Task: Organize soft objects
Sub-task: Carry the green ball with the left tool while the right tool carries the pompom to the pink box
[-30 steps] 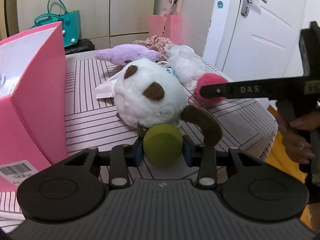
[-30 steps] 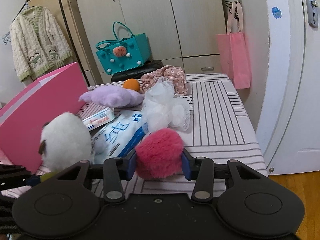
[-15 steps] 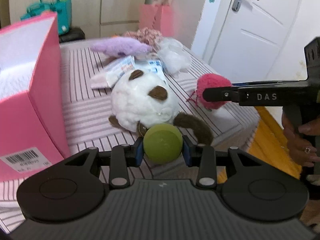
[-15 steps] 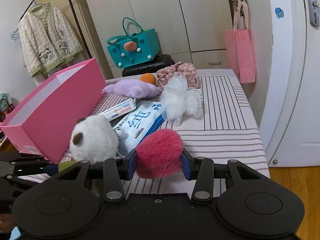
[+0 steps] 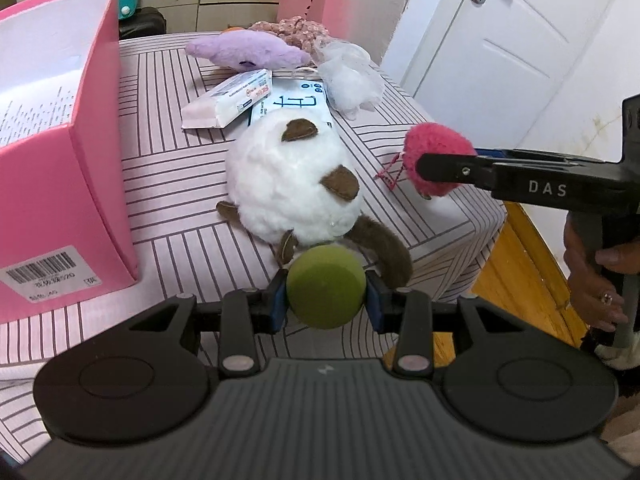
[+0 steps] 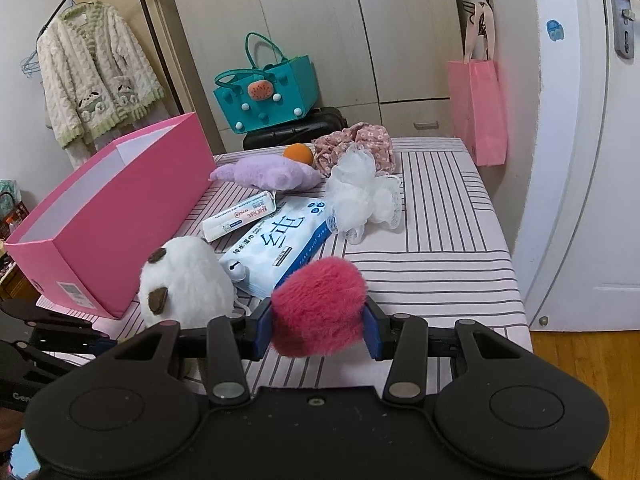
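Observation:
My left gripper (image 5: pixel 326 306) is shut on a green ball (image 5: pixel 326 295), held above the table's near edge, just in front of a white plush with brown patches (image 5: pixel 294 184). My right gripper (image 6: pixel 318 330) is shut on a fluffy red pom-pom (image 6: pixel 320 306), held above the striped table (image 6: pixel 432 240); it shows in the left wrist view (image 5: pixel 434 160) at the right. The open pink box (image 5: pixel 60 148) stands at the left. A purple plush (image 6: pixel 268 174), white mesh puff (image 6: pixel 360 200), floral cloth (image 6: pixel 356 146) and orange ball (image 6: pixel 298 154) lie farther back.
Two tissue packs (image 6: pixel 276 246) lie mid-table beside the white plush. A teal bag (image 6: pixel 264 100) on a black case stands behind the table. A pink bag (image 6: pixel 478 112) hangs by the white door (image 6: pixel 580 160). Wooden floor lies at the right.
Both grippers have risen and pulled back from the table, each still holding its object. The view looks down on the table more steeply; the box's inside shows more.

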The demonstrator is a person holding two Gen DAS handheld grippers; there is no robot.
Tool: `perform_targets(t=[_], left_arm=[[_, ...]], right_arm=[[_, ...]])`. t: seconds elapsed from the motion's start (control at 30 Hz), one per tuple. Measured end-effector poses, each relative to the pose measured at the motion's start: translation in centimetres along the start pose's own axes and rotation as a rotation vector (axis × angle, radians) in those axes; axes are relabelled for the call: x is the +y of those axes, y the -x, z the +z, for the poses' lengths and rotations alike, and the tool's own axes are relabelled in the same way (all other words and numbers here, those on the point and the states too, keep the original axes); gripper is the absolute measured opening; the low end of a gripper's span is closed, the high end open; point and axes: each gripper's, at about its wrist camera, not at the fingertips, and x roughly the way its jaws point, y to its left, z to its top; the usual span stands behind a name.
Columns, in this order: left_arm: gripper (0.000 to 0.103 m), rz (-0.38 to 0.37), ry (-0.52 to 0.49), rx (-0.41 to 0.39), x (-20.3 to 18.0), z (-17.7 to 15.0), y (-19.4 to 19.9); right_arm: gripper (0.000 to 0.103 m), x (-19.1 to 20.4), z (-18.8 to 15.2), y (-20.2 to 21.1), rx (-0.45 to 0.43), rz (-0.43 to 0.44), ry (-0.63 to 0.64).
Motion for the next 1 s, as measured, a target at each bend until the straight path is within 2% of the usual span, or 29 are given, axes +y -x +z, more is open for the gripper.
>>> perform_targets(t=[0.17,0.37,0.63,0.87,1.0], left_arm=[[0.038,-0.006,-0.029,-0.011,-0.6,-0.3,1.5],[0.038,-0.027,-0.007,0.058,0.0,-0.7,3.3],[0.038,0.034,0.026,0.094,2.0,-1.9,6.9],[0.038,0.087,0.055,0.094,3.9,-2.2,9.9],[0.038,0.113,0.082,0.14,5.3,-2.6,11.4]], right_arm=[[0.05,0.8,0.0,0.3,0.014,0.036,0.015],[0.05,2.6,-0.2,1.1,0.094,0.134,0.058],[0.05,6.5,0.1,2.1,0.238,0.315,0.117],[0.05,10.7,0.7,0.6,0.379,0.477,0.142],[0.05,12.9,1.2,-0.6,0.444,0.569,0.137]])
